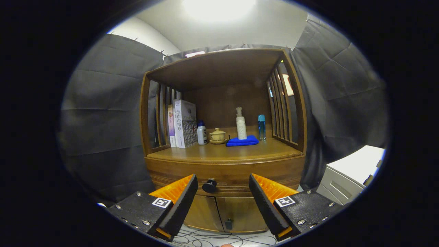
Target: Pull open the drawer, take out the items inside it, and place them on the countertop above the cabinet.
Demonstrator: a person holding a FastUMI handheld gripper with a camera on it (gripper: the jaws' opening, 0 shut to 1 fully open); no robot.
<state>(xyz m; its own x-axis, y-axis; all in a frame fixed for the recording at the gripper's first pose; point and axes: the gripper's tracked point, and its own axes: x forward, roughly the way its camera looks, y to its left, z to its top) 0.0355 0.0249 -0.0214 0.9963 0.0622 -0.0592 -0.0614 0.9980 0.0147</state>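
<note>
Drawer (226, 175) shut, sits under the bench (223, 152) of the wooden cabinet (219, 103); black knob (209, 186) at its front. Gripper (223, 195) jaws spread wide, gripping nothing; knob just ahead, nearer the left finger than the right. On the bench, left to right: books (181, 123), small white bottle (202, 133), lidded ceramic cup (217, 136), blue cloth (242, 141) with pump bottle (241, 123) on it, blue bottle (262, 127). Judgement: shift left to centre the knob, advance, close on it, pull straight back.
</note>
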